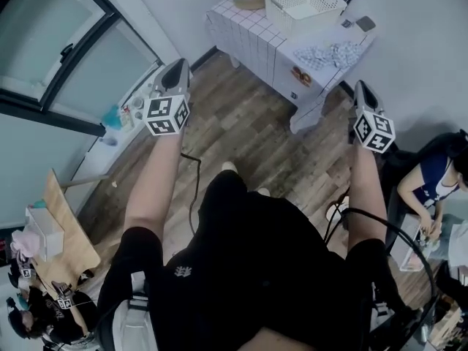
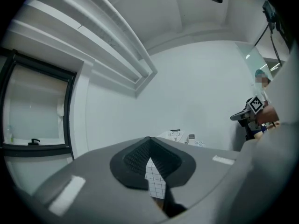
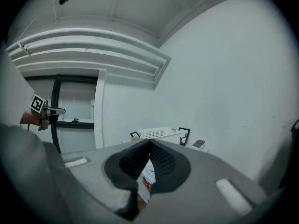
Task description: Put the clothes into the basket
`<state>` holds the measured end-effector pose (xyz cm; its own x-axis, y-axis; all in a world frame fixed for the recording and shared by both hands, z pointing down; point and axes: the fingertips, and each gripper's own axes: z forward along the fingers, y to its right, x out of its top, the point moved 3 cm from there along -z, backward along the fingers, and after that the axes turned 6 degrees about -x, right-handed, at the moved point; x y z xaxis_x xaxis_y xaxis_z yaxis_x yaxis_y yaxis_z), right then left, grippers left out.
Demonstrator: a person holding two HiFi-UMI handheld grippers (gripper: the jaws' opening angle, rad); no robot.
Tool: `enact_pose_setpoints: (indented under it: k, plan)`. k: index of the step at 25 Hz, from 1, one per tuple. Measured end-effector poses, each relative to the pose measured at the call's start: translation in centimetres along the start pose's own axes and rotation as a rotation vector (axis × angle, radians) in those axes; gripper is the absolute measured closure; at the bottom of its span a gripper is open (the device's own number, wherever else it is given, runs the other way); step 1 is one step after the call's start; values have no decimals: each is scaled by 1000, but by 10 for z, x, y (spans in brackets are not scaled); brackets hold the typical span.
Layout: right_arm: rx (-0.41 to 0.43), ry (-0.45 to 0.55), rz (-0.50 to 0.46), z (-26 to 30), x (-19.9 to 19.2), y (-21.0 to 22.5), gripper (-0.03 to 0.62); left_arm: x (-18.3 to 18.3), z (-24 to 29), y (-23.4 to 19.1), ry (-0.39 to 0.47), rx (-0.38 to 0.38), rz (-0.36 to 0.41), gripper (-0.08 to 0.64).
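A head camera looked steeply down at a person standing on a wood-plank floor (image 1: 241,126), both arms stretched forward, each hand holding a gripper.

The left gripper (image 1: 175,68) pointed toward the far wall. In the left gripper view, its jaws (image 2: 149,141) were clenched, tips meeting, with nothing caught between them. The right gripper (image 1: 364,93) pointed the same way. In the right gripper view, it (image 3: 149,143) was likewise closed tight and empty.

Ahead of both grippers stood a table (image 1: 248,31) draped in a white cloth with a grid pattern. On the far side of its top sat a white perforated basket (image 1: 292,19), upright with its open mouth facing up.

The clothes (image 1: 329,53), a light fabric with a small dark pattern, lay flat on the tabletop just beside the basket, on the side nearer the person. The fabric was spread into an elongated shape, its long axis running along the table's near edge, from lower left to upper right in the head view. It lay well apart from both grippers.

Another person (image 1: 431,181) sat at the right edge.
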<state>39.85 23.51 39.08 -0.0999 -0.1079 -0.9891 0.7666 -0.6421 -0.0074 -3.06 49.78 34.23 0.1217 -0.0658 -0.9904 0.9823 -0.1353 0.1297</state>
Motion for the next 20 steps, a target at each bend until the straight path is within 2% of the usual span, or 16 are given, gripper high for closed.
enact_pose_setpoints:
  k: [6, 13, 20]
  plan:
    - [-43, 11, 2, 52, 9, 1, 591, -6, 61, -46, 10, -24, 2, 554]
    - [-120, 15, -3, 125, 32, -12, 591, -5, 149, -114, 17, -90, 4, 554]
    - [-188, 6, 3, 179, 46, -28, 591, -1, 230, -160, 37, -178, 11, 554]
